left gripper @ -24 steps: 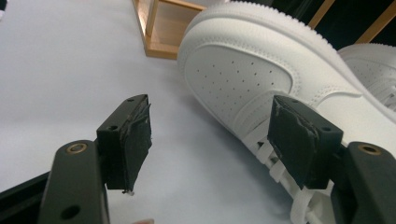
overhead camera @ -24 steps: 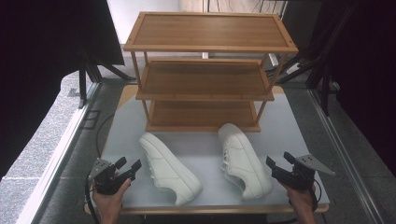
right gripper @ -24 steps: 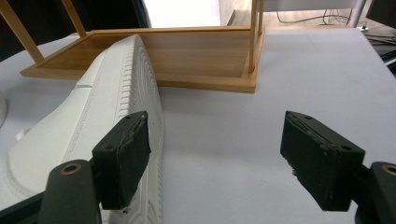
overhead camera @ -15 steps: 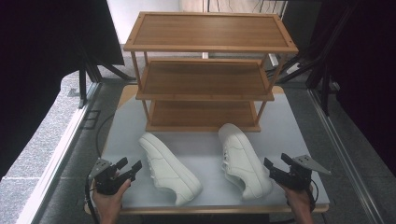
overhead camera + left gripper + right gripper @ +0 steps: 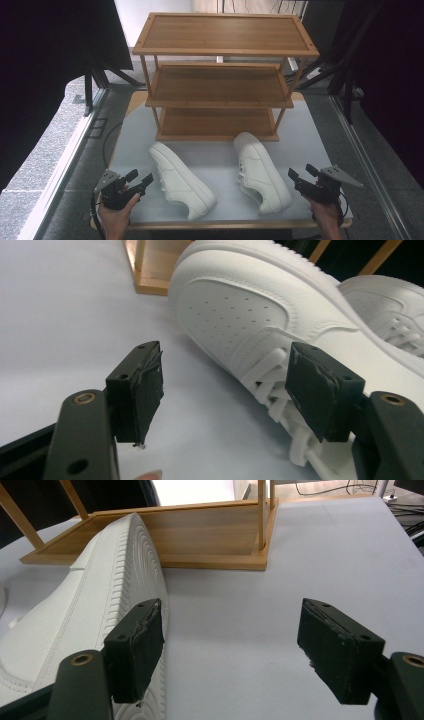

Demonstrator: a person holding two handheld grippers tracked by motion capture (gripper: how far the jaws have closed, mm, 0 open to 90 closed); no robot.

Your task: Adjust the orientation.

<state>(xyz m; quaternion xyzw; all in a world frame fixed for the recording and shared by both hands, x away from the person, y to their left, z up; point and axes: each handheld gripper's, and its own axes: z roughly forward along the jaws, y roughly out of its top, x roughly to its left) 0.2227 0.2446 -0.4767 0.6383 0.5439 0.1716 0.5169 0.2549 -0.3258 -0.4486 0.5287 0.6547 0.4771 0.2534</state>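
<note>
The left gripper hangs low over the near left corner of the counter, its jaws spread wide with nothing between them. Just beyond those jaws, toward the right-hand one, lies the left shoe, a white sneaker. In the left gripper view its perforated toe sits ahead of the jaws and its laces run down behind the right-hand jaw; the jaws are close to it, but I cannot tell that either touches it.

The right gripper is held near the counter's near right corner, jaws likewise wide open and empty. The right shoe, also white, lies just beside its left-hand jaw. In the right gripper view the ribbed edge of that shoe's sole runs past the left-hand jaw, while bare counter lies between the jaws and beside the right-hand one.

Farther ahead of both pairs of jaws stands a wooden shoe rack with three shelves, its bottom shelf close behind the shoes.
</note>
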